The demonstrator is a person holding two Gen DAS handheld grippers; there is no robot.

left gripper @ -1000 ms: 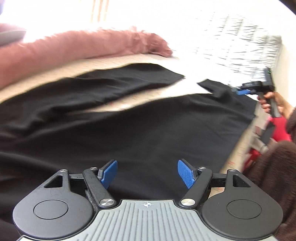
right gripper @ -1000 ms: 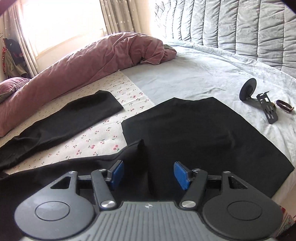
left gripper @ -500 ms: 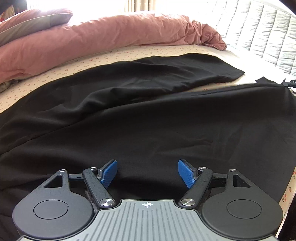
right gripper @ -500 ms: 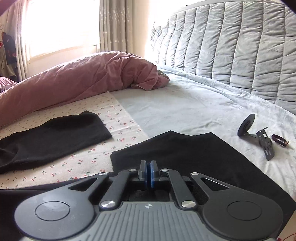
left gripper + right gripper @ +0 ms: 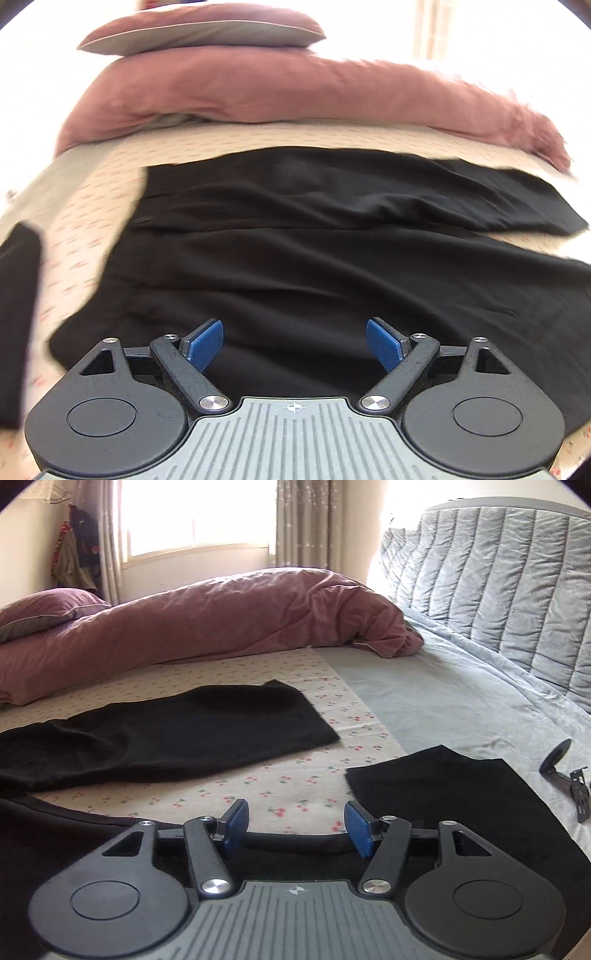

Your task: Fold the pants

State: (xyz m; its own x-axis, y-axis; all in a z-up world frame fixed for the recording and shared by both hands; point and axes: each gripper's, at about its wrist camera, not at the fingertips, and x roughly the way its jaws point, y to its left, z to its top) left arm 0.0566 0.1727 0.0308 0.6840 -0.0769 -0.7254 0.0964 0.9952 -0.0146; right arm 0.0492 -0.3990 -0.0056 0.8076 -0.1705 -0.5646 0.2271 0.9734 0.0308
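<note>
Two black pants [image 5: 332, 280] legs spread on bed [image 5: 295, 797] ahead of both tongs. Right tongs [image 5: 295, 827], pinched shut a moment ago, now wide apart, empty: hem released. Left tongs [image 5: 295, 343] wide apart, empty above fabric.

The bed [image 5: 461, 701] is covered by a cherry-print sheet [image 5: 295, 790]; black pants [image 5: 177, 727] are spread on it — a pink duvet [image 5: 221, 616] behind the pants, a black stand [image 5: 569, 775] beside them.
</note>
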